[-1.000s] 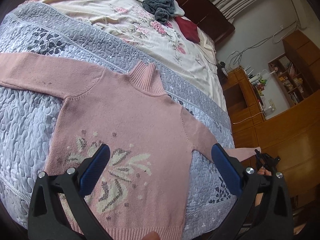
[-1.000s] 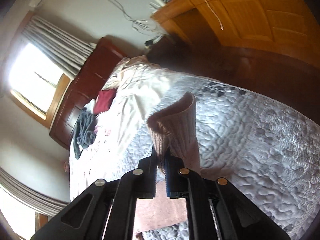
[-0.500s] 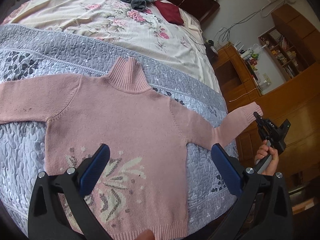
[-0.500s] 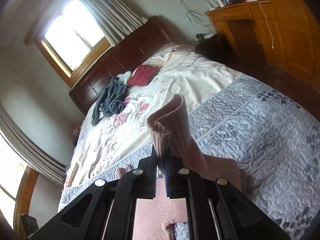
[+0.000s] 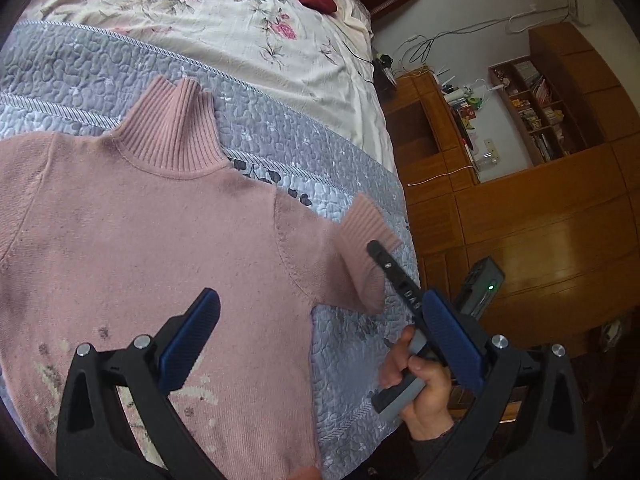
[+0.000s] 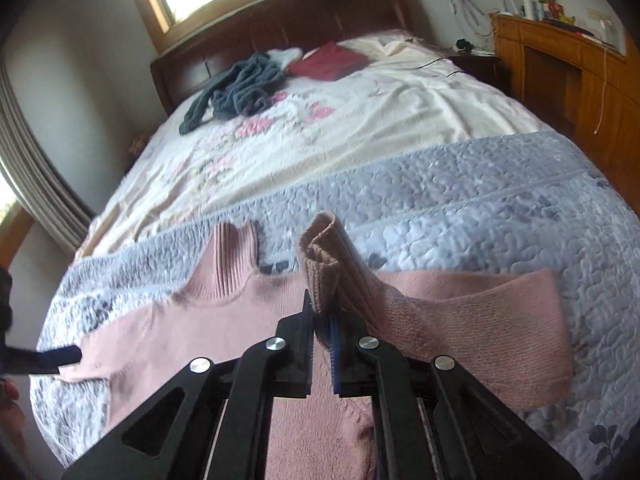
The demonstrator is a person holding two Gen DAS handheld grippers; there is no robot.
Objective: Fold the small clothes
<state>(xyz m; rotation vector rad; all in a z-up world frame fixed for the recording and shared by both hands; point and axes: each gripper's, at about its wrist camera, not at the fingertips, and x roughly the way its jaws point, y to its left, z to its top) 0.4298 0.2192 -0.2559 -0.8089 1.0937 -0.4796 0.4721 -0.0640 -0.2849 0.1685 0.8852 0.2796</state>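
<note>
Bedroom setting: one bed is covered by a floral sheet and, across the near end, one grey quilted coverlet. One pink sweater is laid flat on the coverlet, collar toward the headboard. Two further items are seen near the headboard: one dark grey garment and one dark red cushion. Left gripper is held over the sweater body, jaws spread wide, nothing between them. Right gripper is clamped on the ribbed cuff of one sleeve, which is doubled back toward the body. One hand is seen on the right gripper's handle.
</note>
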